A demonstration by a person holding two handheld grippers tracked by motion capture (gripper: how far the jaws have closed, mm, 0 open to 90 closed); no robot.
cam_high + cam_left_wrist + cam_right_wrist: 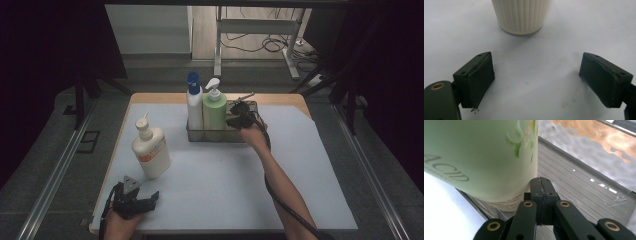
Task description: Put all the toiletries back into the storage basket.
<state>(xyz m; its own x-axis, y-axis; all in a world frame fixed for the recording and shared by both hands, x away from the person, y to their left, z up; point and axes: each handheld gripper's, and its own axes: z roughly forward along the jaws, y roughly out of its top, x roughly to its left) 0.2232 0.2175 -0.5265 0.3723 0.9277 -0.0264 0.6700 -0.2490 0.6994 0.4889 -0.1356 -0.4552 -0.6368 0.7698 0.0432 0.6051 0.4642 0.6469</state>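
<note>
Two grippers by the bottles

The right gripper (541, 185), pressed together, sits in the basket (197, 135) beside the green bottle (481, 157). The left gripper (535, 82) is spread wide near the white bottle (521, 15).

Black gripper (541, 192), brass rivets, trailing black cable.

at the centre of my high view i see a blue-capped bottle (194, 107), upright. a pale mat (225, 180) covers most of the wooden table (160, 97). upper middle, cables (260, 45) lie by a white frame (260, 26).
</note>
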